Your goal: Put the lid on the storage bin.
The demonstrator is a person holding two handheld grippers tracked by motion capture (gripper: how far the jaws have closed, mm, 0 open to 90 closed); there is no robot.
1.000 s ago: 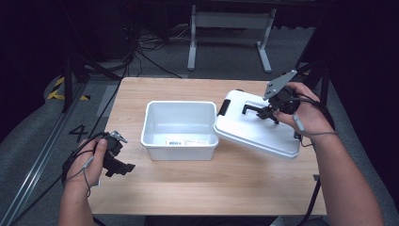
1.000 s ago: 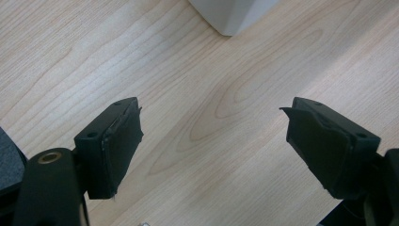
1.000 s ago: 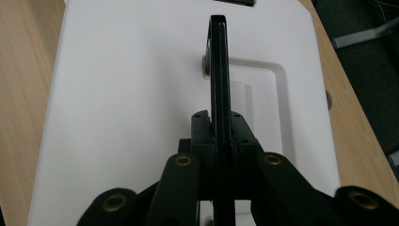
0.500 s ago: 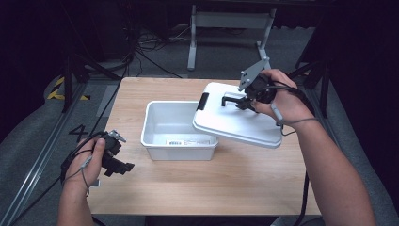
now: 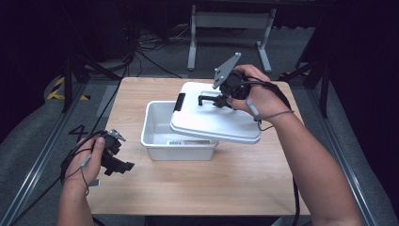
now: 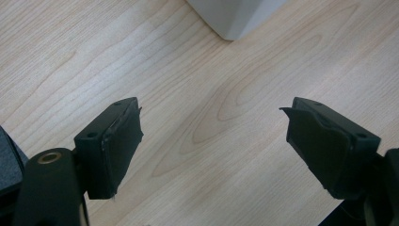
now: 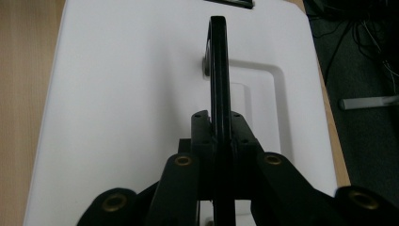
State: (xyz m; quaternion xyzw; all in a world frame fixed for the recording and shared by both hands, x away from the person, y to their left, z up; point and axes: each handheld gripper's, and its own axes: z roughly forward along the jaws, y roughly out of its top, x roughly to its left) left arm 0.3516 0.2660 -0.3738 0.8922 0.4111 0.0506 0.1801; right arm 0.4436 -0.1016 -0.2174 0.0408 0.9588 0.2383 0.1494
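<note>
Now | right hand-held gripper (image 7: 217, 123): clamped on lid handle (image 7: 217, 70) | left hand-held gripper (image 6: 211, 141): wide open, empty

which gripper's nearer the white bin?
Right. The right gripper is shut on the black handle of the white lid, which it holds tilted over the white bin. The left gripper sits open on the table, off the bin's near-left corner.

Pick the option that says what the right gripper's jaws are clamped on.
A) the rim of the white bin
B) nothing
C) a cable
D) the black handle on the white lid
D: in the right gripper view the right gripper is shut on the black handle of the white lid.
</note>
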